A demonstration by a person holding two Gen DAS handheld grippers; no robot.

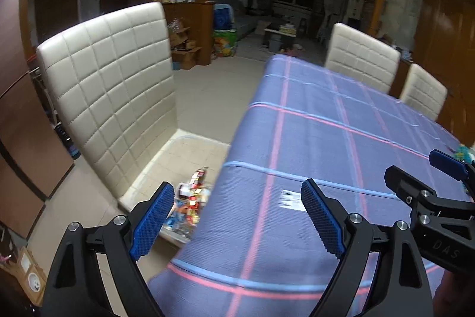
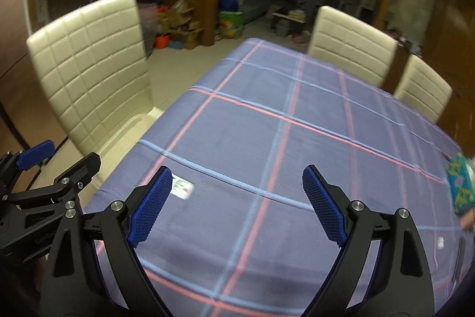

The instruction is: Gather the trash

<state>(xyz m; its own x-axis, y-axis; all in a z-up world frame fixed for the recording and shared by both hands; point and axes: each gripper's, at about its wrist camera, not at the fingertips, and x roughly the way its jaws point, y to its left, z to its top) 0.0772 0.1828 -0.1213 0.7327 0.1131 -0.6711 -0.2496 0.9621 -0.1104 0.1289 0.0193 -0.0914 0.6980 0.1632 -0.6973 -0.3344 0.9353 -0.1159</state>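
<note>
My left gripper is open and empty over the table's left edge. Below it, colourful snack wrappers lie in a clear plastic bin on the seat of a cream chair. A small white label lies on the purple plaid tablecloth; it also shows in the right wrist view. My right gripper is open and empty above the cloth. A green patterned packet lies at the table's right edge.
Two more cream chairs stand along the table's far right side. The other gripper shows at the right edge in the left wrist view. Cardboard boxes and clutter stand on the tiled floor behind.
</note>
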